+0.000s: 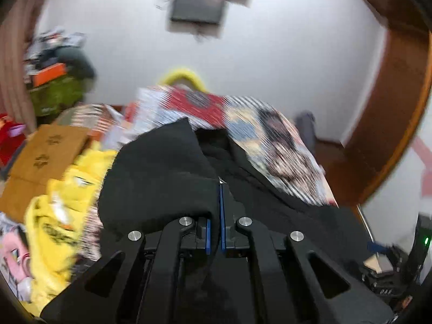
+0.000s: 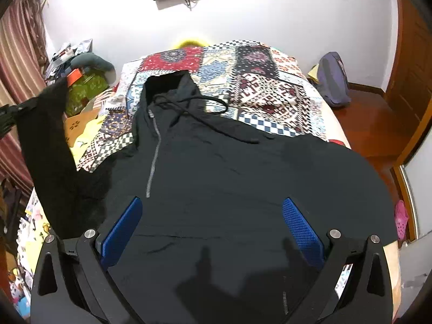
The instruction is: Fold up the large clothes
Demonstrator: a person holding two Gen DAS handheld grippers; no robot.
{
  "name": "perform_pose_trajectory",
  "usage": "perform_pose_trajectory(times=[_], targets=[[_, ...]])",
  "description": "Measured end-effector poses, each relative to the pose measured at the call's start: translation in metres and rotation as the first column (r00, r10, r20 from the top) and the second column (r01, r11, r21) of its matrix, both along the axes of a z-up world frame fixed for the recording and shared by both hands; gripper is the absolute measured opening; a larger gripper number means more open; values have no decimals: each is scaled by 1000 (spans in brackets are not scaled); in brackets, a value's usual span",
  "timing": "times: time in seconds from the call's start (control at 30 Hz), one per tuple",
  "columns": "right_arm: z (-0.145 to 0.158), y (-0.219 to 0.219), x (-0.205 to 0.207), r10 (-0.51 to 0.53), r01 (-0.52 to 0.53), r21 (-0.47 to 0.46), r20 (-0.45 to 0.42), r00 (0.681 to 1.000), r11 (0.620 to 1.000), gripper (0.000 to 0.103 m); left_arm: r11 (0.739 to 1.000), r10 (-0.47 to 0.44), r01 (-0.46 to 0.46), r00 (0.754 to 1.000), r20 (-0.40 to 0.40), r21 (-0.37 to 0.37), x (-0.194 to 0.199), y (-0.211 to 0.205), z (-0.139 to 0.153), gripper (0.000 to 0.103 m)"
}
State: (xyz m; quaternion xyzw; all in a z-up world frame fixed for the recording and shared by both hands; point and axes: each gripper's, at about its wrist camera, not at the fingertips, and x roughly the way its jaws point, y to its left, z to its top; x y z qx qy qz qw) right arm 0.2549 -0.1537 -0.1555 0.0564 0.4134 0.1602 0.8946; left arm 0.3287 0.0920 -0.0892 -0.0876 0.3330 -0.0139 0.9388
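A black zip-front hooded jacket [image 2: 216,178] is shown spread front-up on a bed covered by a patchwork blanket [image 2: 270,86], with the hood [image 2: 167,86] toward the far end of the blanket and the zipper [image 2: 154,156] running down the chest. 2 drawcords [image 2: 216,124] trail loosely from the hood across the blanket.

The left gripper [image 1: 220,186] is seen with its blue pads pressed together on a fold of the jacket's sleeve [image 1: 162,172]; in the right wrist view this sleeve [image 2: 46,140] is drawn up and away from the left edge of the jacket, off the blanket. The left wrist view is blurred.

The right gripper [image 2: 213,224] is held above the lower body of the jacket with its 2 fingers [image 2: 124,226] spread wide and nothing between them; its shadow is cast on the fabric below.

The jacket is judged to be light, thin and entirely limp, so that any unsupported part would sag and drag. It is probably somewhat slippery; a pinch through a doubled edge is therefore advised. Cuff, hem corner and shoulder seam are judged the best holds. The drawcords and zipper teeth are better avoided, since they could snag.
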Motion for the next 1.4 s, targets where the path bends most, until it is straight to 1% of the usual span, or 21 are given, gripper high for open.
perform_pose_trajectory(times=[0.07,0.13,0.17,0.2,0.27,0.33,0.43,0.5,0.53,0.63,0.7,0.77,0.83,0.9,0.97,1.1,1.13,1.17,1.2,1.27,1.4], targets=[[-3,-9,1,-7,7,-1,-9,1000,1000,103,997,-76,76,995,-63,4,7,-31,-25,3],[-7,-16,2,-14,14,-5,-22,1000,1000,103,992,-127,129,985,-120,6,12,-58,-46,3],[-9,-19,2,-17,17,-6,-26,1000,1000,103,986,-162,165,973,-167,4,14,-73,-64,4],[-10,-23,2,-21,21,-8,-31,999,1000,103,983,-182,186,963,-197,1,15,-84,-75,4],[-13,-28,1,-24,24,-12,-41,999,1000,103,972,-228,233,937,-266,-12,15,-103,-101,4],[-16,-31,-1,-24,23,-22,-49,998,999,103,962,-258,273,913,-315,3,8,-121,-124,4],[-20,-32,-4,-19,16,-44,-59,998,999,103,948,-274,313,891,-363,54,-2,-138,-137,4],[-22,-32,-6,-12,9,-56,-64,998,998,103,945,-279,323,885,-373,59,-4,-139,-137,5],[-22,-31,-8,-7,3,-62,-65,998,998,103,943,-288,329,880,-379,49,-7,-139,-137,6],[-22,-27,-10,8,-13,-79,-66,998,997,103,941,-308,339,870,-384,15,-15,-135,-131,24],[-19,-24,-12,20,-25,-87,-59,998,996,103,940,-309,341,873,-377,20,-21,-127,-123,51],[-14,-17,-14,33,-37,-94,-45,998,995,103,940,-306,340,884,-354,37,-30,-118,-110,58],[-8,-9,-15,50,-52,-99,-28,998,994,103,940,-298,335,896,-329,60,-36,-108,-98,60],[-4,0,-16,66,-67,-106,-14,998,992,103,947,-269,308,917,-295,92,-44,-91,-82,69],[1,11,-15,93,-92,-115,1,996,989,103,957,-230,266,940,-253,117,-52,-69,-67,71],[7,43,-13,169,-165,-136,20,985,977,103,968,-144,183,965,-219,169,-60,-25,-50,74],[7,53,-12,190,-186,-144,19,982,972,103,970,-122,162,970,-212,182,-62,-15,-49,76],[7,60,-11,206,-201,-149,19,978,968,103,971,-87,129,975,-203,202,-64,0,-47,82],[6,72,-9,232,-227,-154,16,973,962,103,971,-64,106,978,-196,216,-67,10,-46,84],[2,91,-5,273,-269,-165,4,962,949,103,968,-21,69,980,-195,241,-69,29,-48,84],[-11,129,4,350,-348,-209,-29,936,914,103,971,37,17,975,-221,239,-75,63,-61,84]])
